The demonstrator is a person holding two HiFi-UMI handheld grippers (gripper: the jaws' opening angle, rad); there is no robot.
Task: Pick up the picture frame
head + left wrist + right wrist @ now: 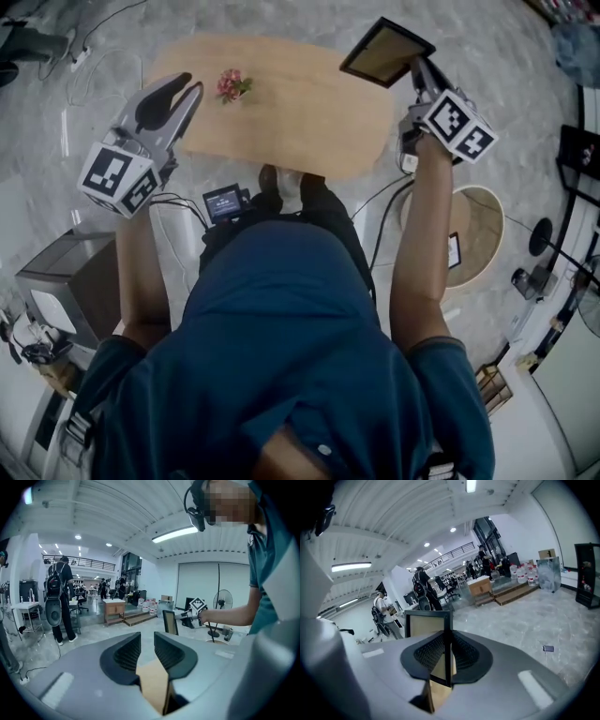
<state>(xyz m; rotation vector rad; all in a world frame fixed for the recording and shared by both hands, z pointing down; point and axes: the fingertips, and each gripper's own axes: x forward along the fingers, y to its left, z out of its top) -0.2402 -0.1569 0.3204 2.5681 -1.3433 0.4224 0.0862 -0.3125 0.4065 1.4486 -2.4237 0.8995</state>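
The picture frame [385,52] has a black border and a tan inside. It hangs in the air past the far right corner of the wooden table [309,122], with my right gripper [419,73] shut on its edge. In the right gripper view the frame [427,623] stands upright, its black edge clamped between the jaws. My left gripper [184,92] hovers over the table's left end, open with nothing between its fingers [130,651]. From the left gripper view the lifted frame [169,622] shows small in the distance, held by the right gripper [180,618].
A small pink flower sprig [230,85] lies on the table near the left gripper. A round side table [486,234] stands at the right, a grey box [70,277] at the left. Cables [98,56] run over the marble floor. People [60,599] stand farther off.
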